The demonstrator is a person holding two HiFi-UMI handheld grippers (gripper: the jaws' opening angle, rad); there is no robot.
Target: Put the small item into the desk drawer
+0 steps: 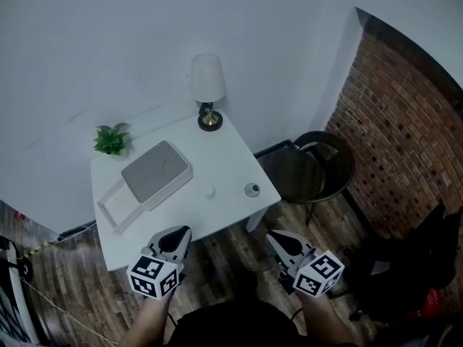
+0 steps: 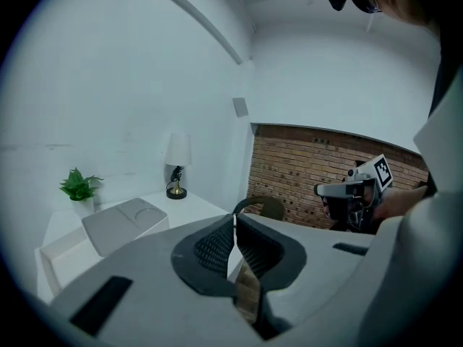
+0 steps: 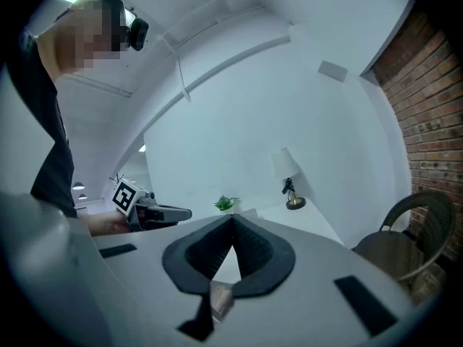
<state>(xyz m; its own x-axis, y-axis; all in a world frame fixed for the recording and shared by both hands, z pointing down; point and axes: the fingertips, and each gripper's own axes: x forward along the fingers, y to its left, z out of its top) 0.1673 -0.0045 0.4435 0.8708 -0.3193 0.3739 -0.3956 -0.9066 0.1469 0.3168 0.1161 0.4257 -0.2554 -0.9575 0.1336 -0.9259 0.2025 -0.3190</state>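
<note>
White tabletop stands against a pale wall, and both grippers hang in front of its near edge, over a wooden floor.

At the far left of the tabletop, a small green plant sits near the wall. Just beside it lies a flat box with a grey lid. A shallow white drawer juts out from under the box toward the near left corner and shows nothing inside.

The left gripper is off the tabletop's near edge, short of the box, and touches nothing. Its jaws are pressed together at the tips with nothing between them.

A lamp with a white shade and a dark, brass-coloured foot stands at the far corner. On the bare part nearer the front lie two little things, well apart from the drawer. One is a small white item. To its right, close to the right edge, is a small round grey item. Which of the two the task means cannot be told, and neither is touched.

The right gripper is past the tabletop's right front corner, over the floor. Its jaws are also closed tight on nothing.

Further right stands a dark round chair, then a red brick wall.
</note>
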